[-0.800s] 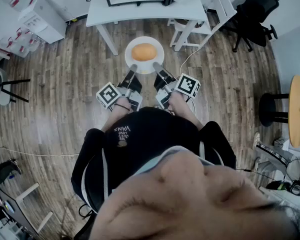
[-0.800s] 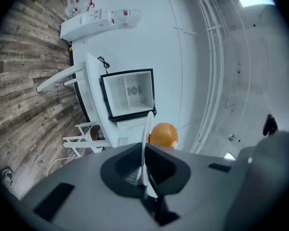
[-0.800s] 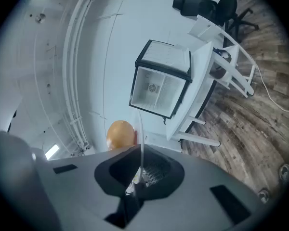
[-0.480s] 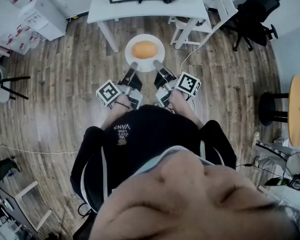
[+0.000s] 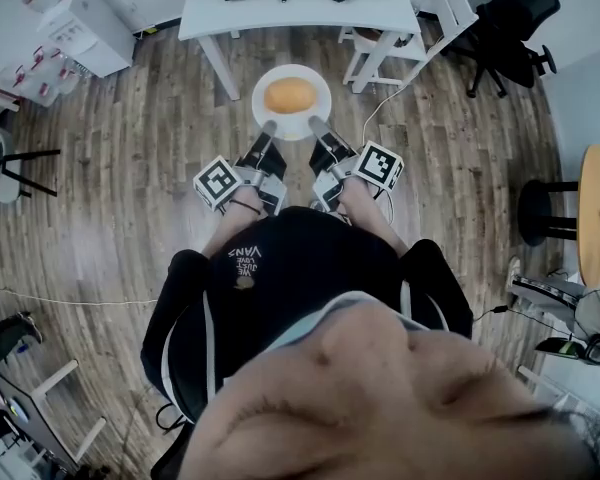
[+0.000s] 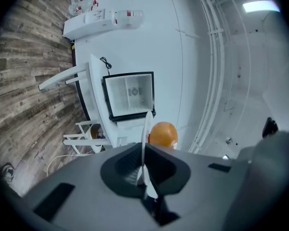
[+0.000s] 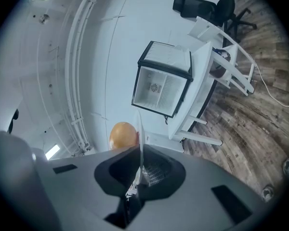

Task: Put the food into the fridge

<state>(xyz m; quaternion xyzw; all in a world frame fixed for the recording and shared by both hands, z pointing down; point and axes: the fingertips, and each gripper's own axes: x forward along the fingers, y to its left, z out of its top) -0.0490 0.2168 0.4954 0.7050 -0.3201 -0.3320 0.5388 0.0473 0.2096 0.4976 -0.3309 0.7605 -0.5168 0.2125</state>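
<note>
Clamps left gripper [image 5: 268, 129] shut on the near-left rim of the plate [image 5: 260, 90], pads pressed onto the thin edge, seen edge-on in the left gripper view. Clamps right gripper [image 5: 316, 126] likewise on the near-right rim. Reads as a two-point pinch to hold the plate flat; with one grip only, likely to tip. Carries the food [image 5: 290, 95], a round orange piece, at the middle of the plate, clear of the rim all round and of both sets of jaws; held there by level carriage alone, by the look of it. Holds the plate in the air above the wood floor [image 5: 130, 158], just short of the near edge of the white table [image 5: 380, 16]. Shows the fridge [image 6: 129, 94] on that tabletop, about midway along it, white interior facing the grippers; door open or glazed, cannot tell. Judged step: carrying toward the fridge, food not yet in. Pose: extends both forearms forward from the torso, left hand [image 5: 242, 204] and right hand [image 5: 354, 200] near each other, grippers about level and angled slightly inward toward the plate, marker cubes turned outward.
</note>
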